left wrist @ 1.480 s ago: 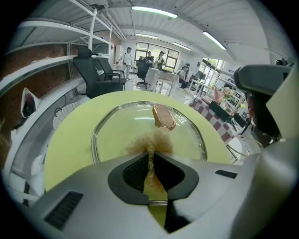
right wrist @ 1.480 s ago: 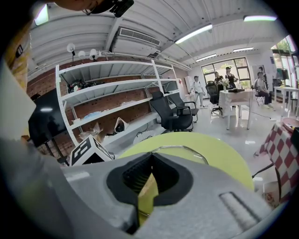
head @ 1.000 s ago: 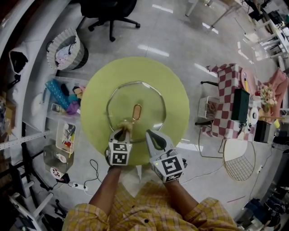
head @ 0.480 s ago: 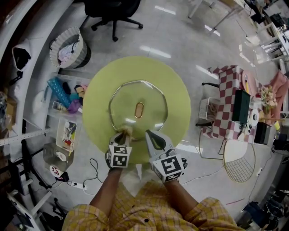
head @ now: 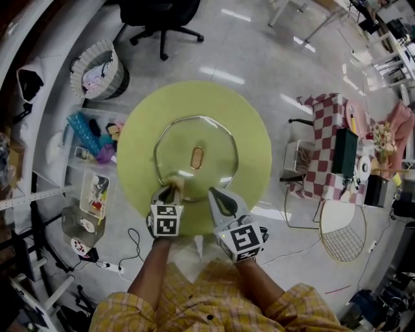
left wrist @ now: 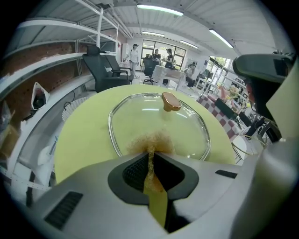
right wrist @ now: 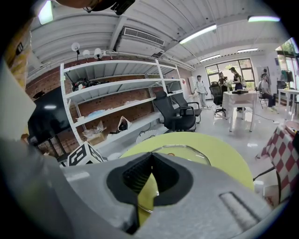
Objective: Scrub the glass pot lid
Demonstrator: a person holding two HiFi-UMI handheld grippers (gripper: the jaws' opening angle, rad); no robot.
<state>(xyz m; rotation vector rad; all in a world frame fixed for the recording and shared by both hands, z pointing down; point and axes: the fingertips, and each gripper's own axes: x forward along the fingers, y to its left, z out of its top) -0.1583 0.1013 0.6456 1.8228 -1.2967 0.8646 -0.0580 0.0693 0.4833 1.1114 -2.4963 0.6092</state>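
Observation:
The glass pot lid [head: 194, 159] lies flat in the middle of a round yellow-green table [head: 253, 136], its brown knob [head: 196, 157] pointing up. My left gripper [head: 171, 189] is shut on a thin brownish-yellow scrubbing pad [head: 174, 182], which presses on the lid's near rim. In the left gripper view the fuzzy pad [left wrist: 152, 139] rests on the glass just ahead of the left gripper [left wrist: 151, 154], with the knob [left wrist: 171, 101] beyond it. My right gripper [head: 218, 196] hovers at the table's near edge, shut and holding nothing. The lid [right wrist: 187, 151] lies ahead of the right gripper [right wrist: 147, 179].
On the floor to the left are a laundry basket [head: 97, 71] and plastic bins of small items [head: 91, 139]. A black office chair [head: 159, 16] stands behind the table. A checkered table [head: 331, 142] and a wire chair [head: 343, 230] are at the right.
The left gripper has slid the pad slightly to the left along the lid's near rim. The right gripper has hardly moved.

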